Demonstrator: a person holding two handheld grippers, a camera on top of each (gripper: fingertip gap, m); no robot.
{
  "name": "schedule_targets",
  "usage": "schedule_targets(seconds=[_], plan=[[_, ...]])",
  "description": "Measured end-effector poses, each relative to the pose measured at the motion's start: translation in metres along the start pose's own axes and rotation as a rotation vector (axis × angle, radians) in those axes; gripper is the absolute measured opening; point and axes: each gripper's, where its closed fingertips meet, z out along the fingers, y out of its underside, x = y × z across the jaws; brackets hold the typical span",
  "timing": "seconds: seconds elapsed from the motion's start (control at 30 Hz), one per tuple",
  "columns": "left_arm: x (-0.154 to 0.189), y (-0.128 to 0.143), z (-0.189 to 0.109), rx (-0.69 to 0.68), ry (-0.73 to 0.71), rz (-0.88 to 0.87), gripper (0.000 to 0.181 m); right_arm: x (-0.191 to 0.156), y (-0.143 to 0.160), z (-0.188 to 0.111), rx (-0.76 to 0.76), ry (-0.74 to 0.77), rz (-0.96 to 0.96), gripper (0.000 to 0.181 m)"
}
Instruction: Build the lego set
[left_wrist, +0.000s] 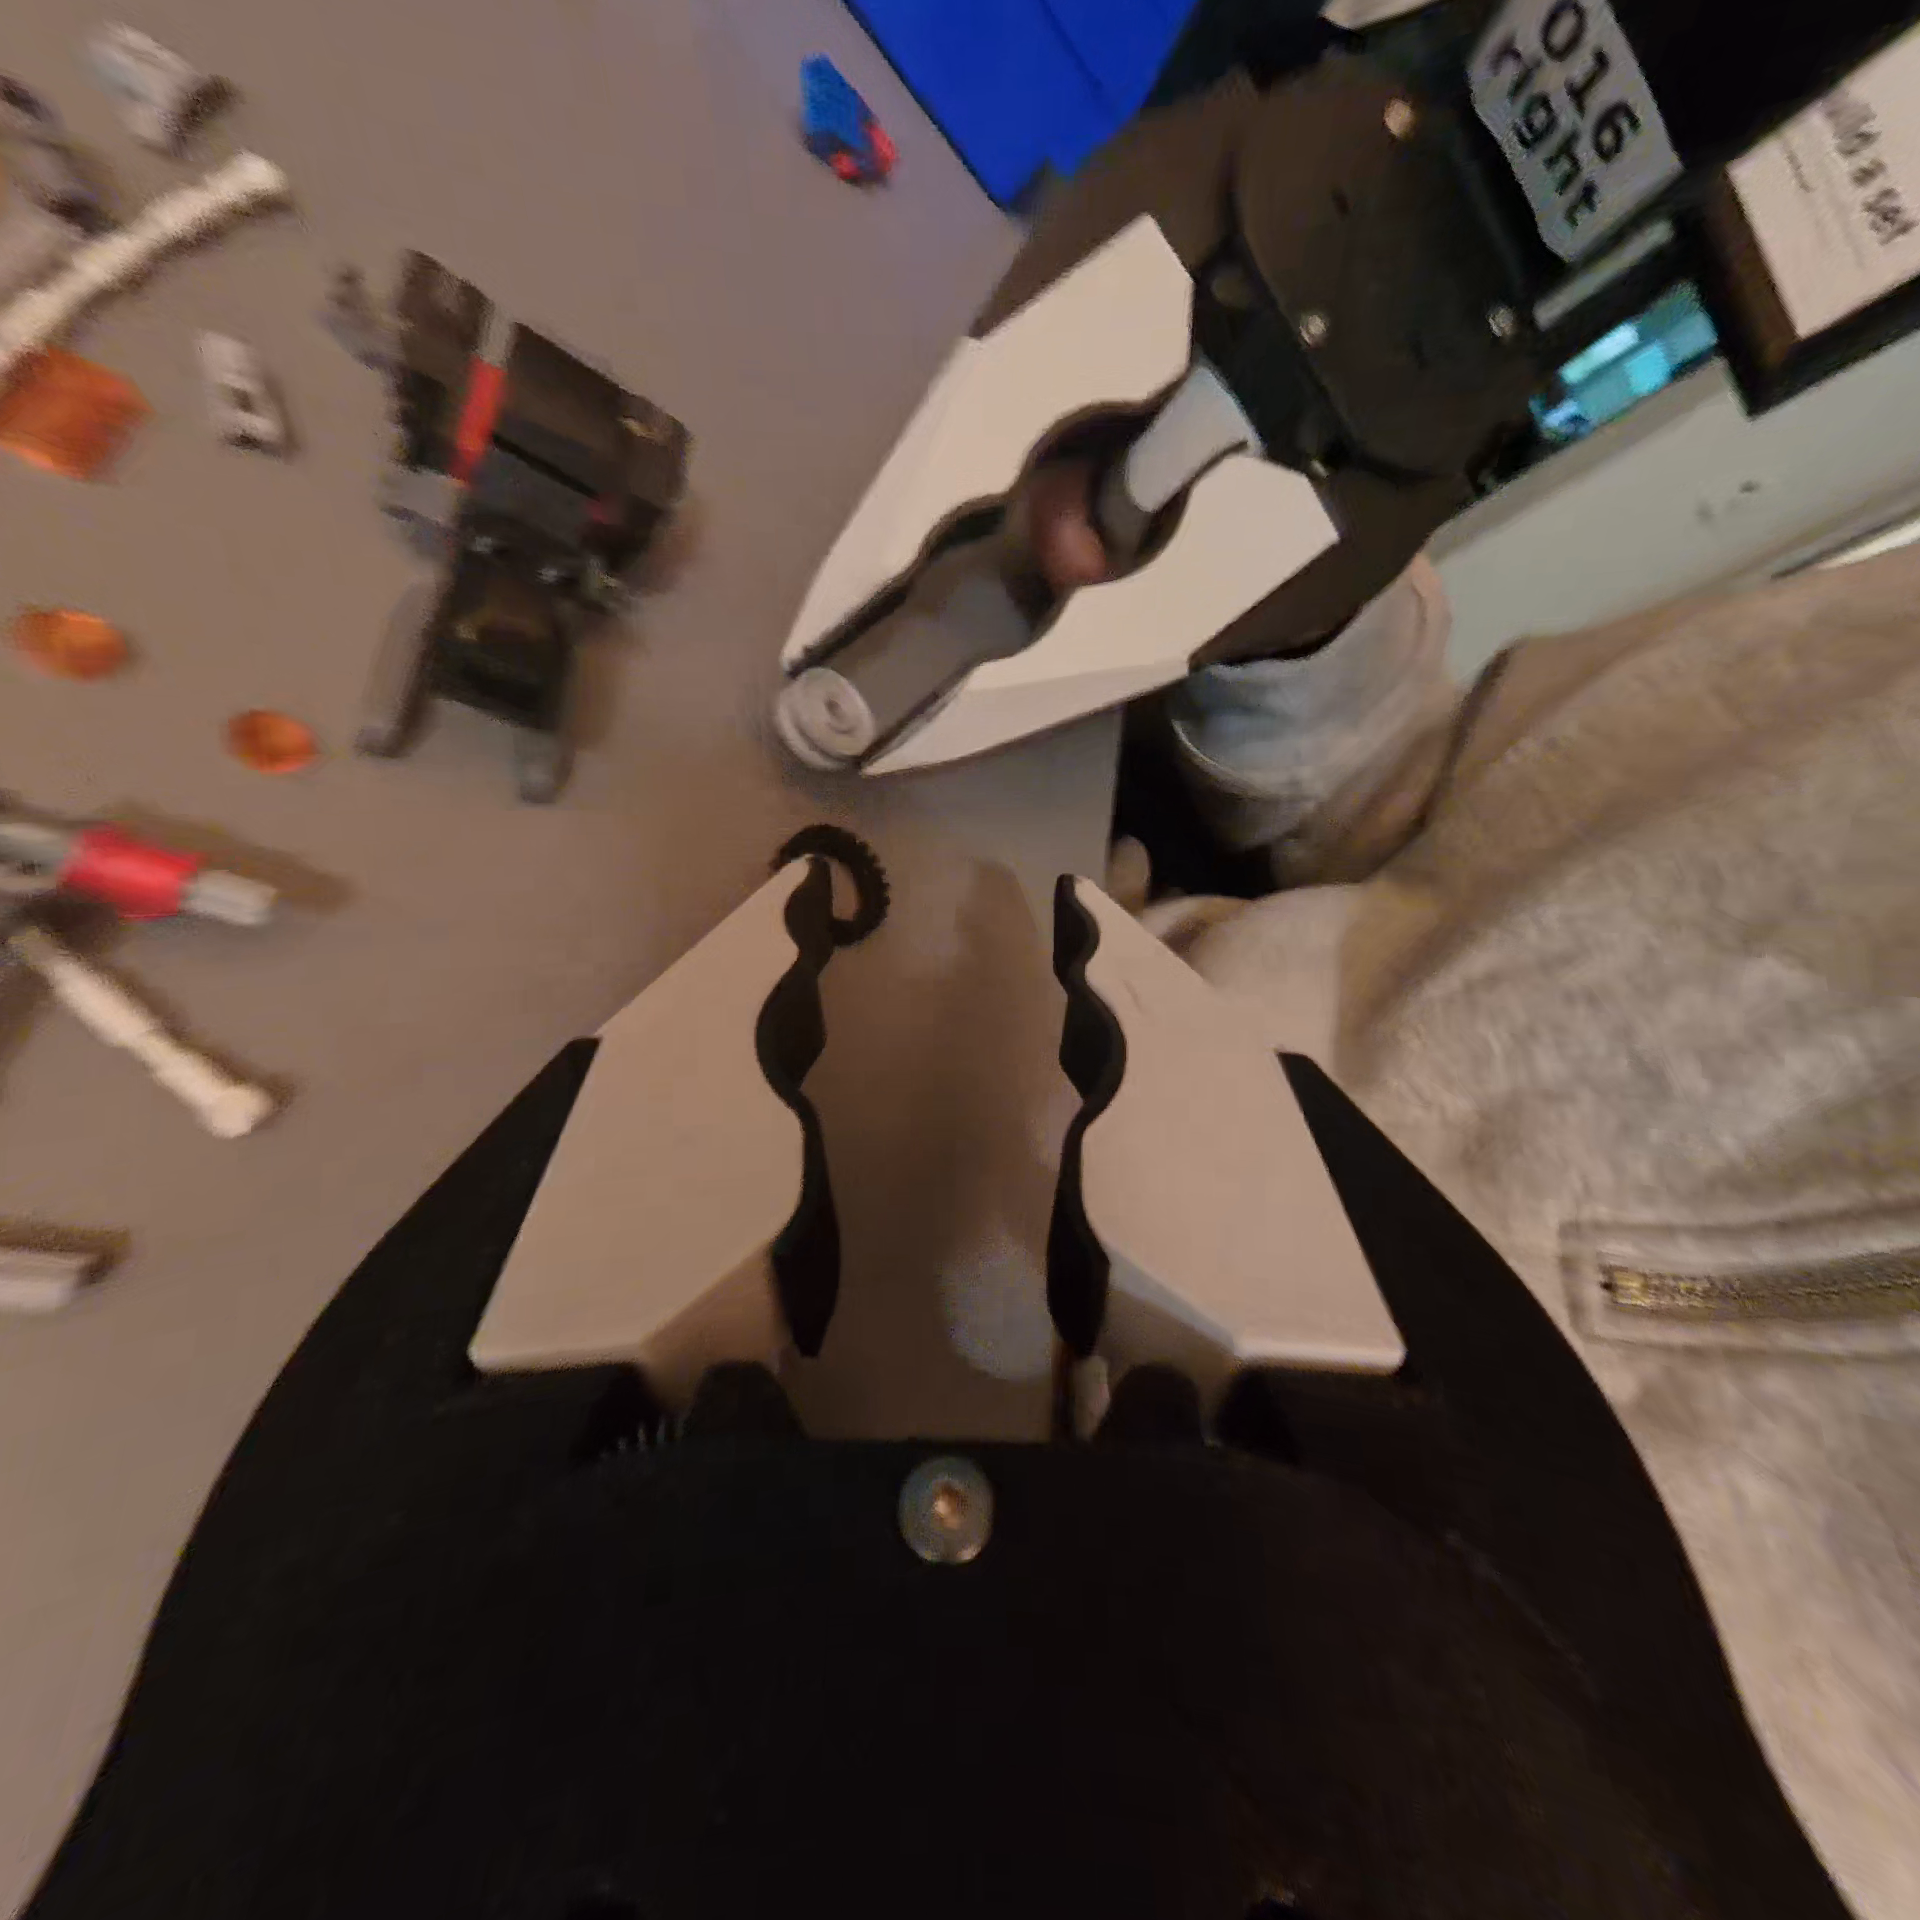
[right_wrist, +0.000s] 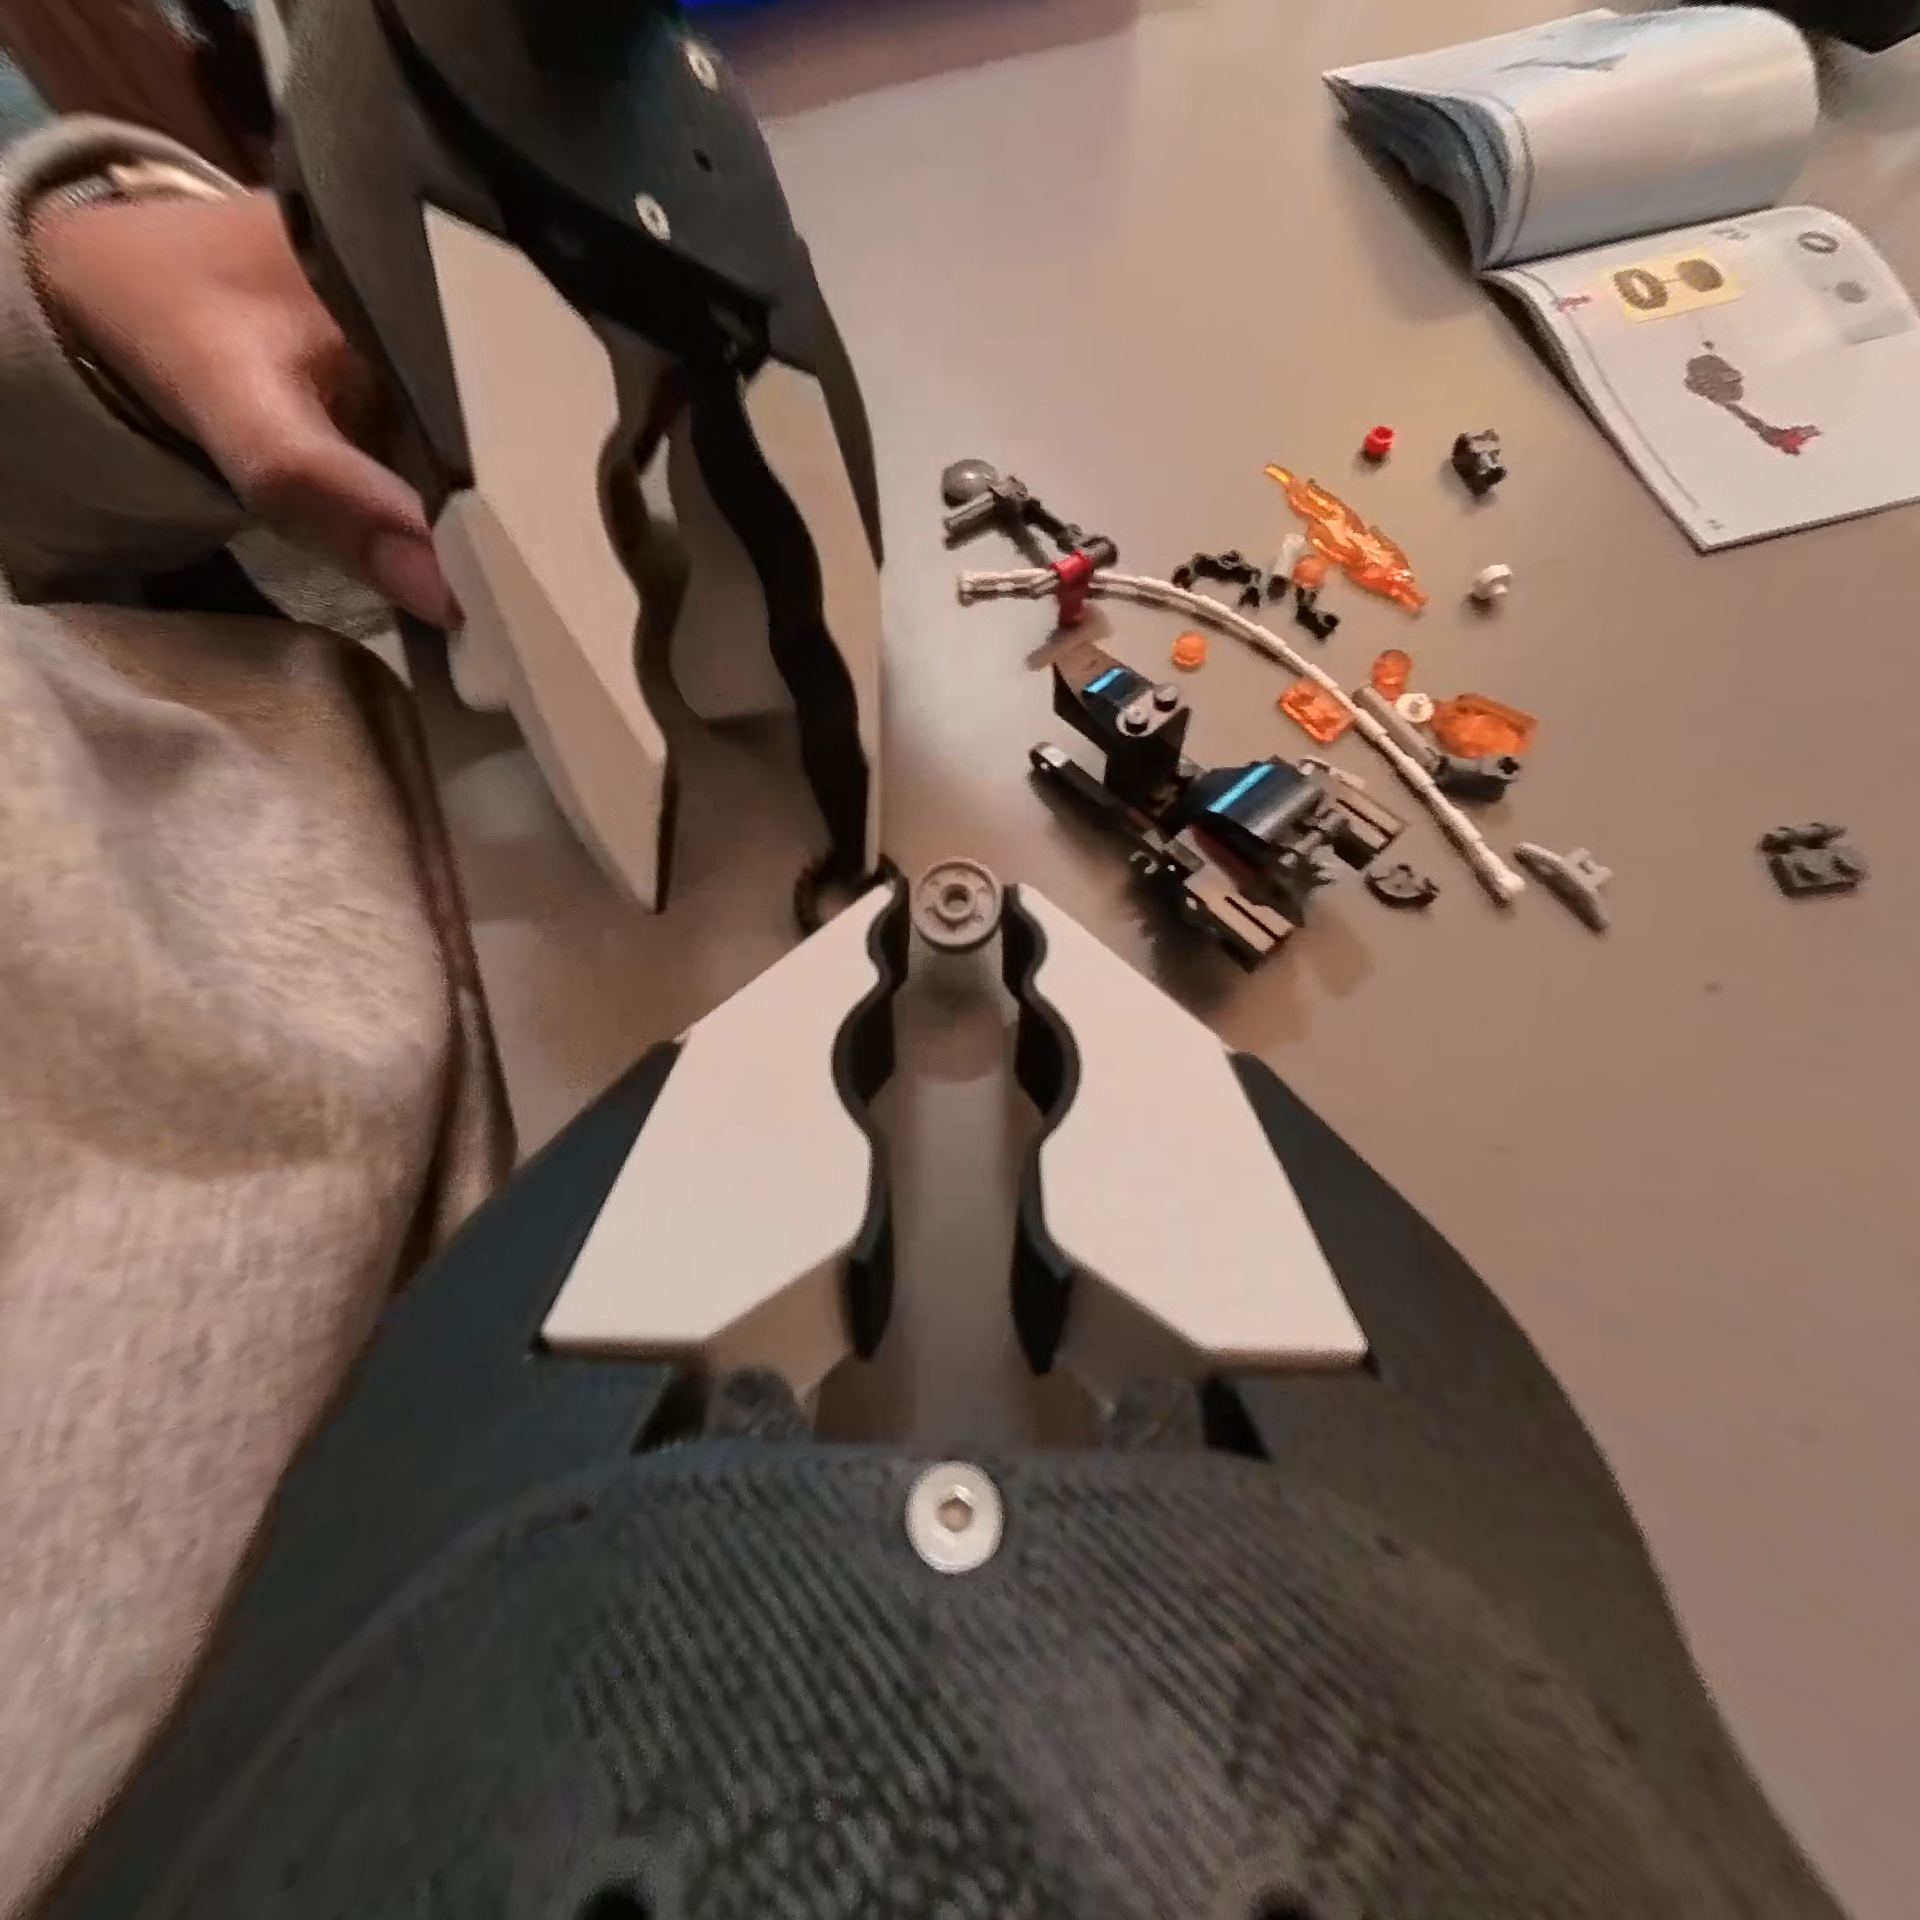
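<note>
Grey worktop (right_wrist: 1195, 260) has bare room near its edge. Lego pieces (right_wrist: 1351, 623) and a half-built black model (right_wrist: 1195, 810) lie farther in. Right gripper (right_wrist: 951, 899) is clamped on a grey wheel (right_wrist: 953, 902). Left gripper (left_wrist: 935, 894) is apart, one finger touching a black tyre (left_wrist: 862, 883).

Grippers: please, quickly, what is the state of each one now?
Left gripper: open; a black tyre lies at one fingertip, not clamped.
Right gripper: shut on a grey wheel hub.
</note>
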Motion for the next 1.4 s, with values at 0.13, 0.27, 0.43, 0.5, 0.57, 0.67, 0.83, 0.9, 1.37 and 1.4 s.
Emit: schedule_targets(seconds=[0.13, 0.27, 0.43, 0.5, 0.57, 0.67, 0.83, 0.9, 1.37, 1.4], plan=[[0.007, -0.004, -0.003, 0.033, -0.018, 0.088, 0.043, -0.01, -0.005, -0.004, 0.007, -0.075, 0.008, 0.015], [-0.007, -0.003, -0.017, 0.05, -0.082, 0.071, 0.042, -0.015, -0.002, 0.0, -0.033, -0.086, -0.014, 0.015], [-0.014, 0.004, -0.016, 0.021, -0.124, 0.03, 0.041, -0.023, 0.002, 0.008, -0.114, -0.124, -0.015, 0.015], [-0.015, 0.003, -0.015, 0.027, -0.153, 0.047, 0.043, -0.023, 0.004, 0.01, -0.142, -0.129, -0.012, 0.015], [-0.011, 0.003, -0.011, 0.025, -0.147, 0.053, 0.045, -0.024, 0.005, 0.012, -0.166, -0.144, -0.005, 0.015], [-0.004, 0.005, -0.006, 0.018, -0.109, 0.043, 0.045, -0.026, 0.006, 0.013, -0.193, -0.16, -0.001, 0.015], [-0.001, 0.006, -0.004, 0.016, -0.093, 0.038, 0.045, -0.026, 0.007, 0.013, -0.243, -0.168, -0.004, 0.015], [-0.001, 0.006, -0.004, 0.019, -0.086, 0.032, 0.045, -0.026, 0.007, 0.013, -0.261, -0.169, -0.005, 0.015], [-0.002, 0.005, -0.005, 0.025, -0.077, 0.012, 0.044, -0.025, 0.007, 0.015, -0.231, -0.173, -0.052, 0.015], [-0.002, 0.006, -0.005, 0.023, -0.081, 0.015, 0.043, -0.025, 0.007, 0.015, -0.226, -0.173, -0.064, 0.016]])
